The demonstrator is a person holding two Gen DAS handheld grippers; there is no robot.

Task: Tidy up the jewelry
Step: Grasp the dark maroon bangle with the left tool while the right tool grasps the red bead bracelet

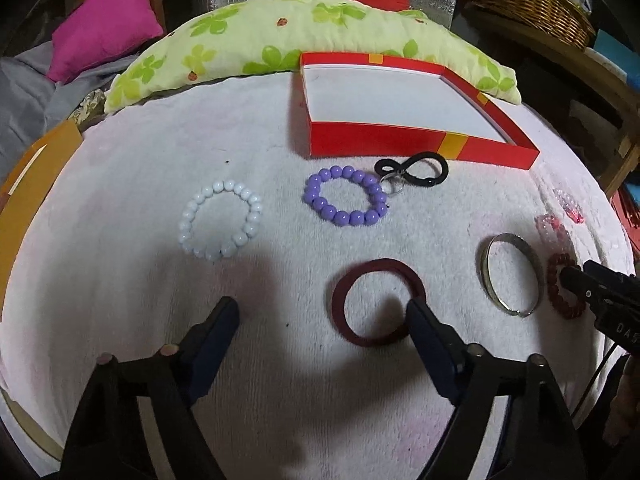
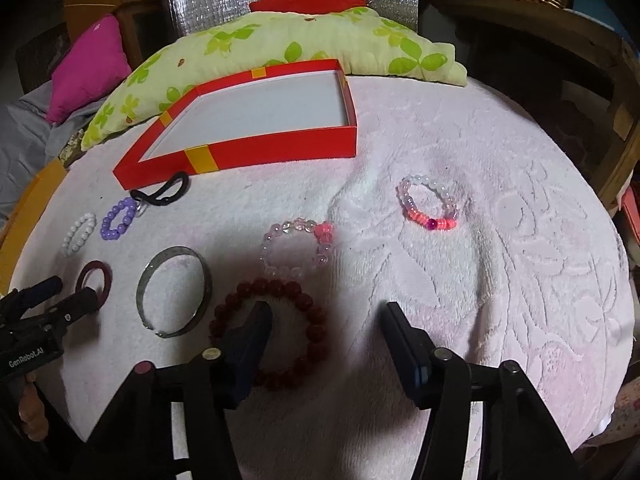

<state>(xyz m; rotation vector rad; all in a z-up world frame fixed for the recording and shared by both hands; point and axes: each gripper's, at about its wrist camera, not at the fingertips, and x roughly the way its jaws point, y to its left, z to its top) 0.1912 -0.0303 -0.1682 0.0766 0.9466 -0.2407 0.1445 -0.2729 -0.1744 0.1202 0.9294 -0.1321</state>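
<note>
Your left tool (image 1: 322,312) hangs wide with its right finger inside the maroon ring (image 1: 378,302) on the white towel (image 1: 120,280), while your right tool (image 2: 324,320) gapes, left finger inside the dark red bead bracelet (image 2: 304,300), near of the red box (image 2: 280,146).

White lettering reading "GenRobot.AI" stands on the black body of the left gripper (image 2: 74,298), seen at the lower left edge of the right wrist view. In the left wrist view the dark body of the right gripper (image 1: 570,276) carries pale characters at the right edge that read roughly "0A5", cut off by the frame so the rest cannot be made out. Nothing else in either view bears legible writing.
</note>
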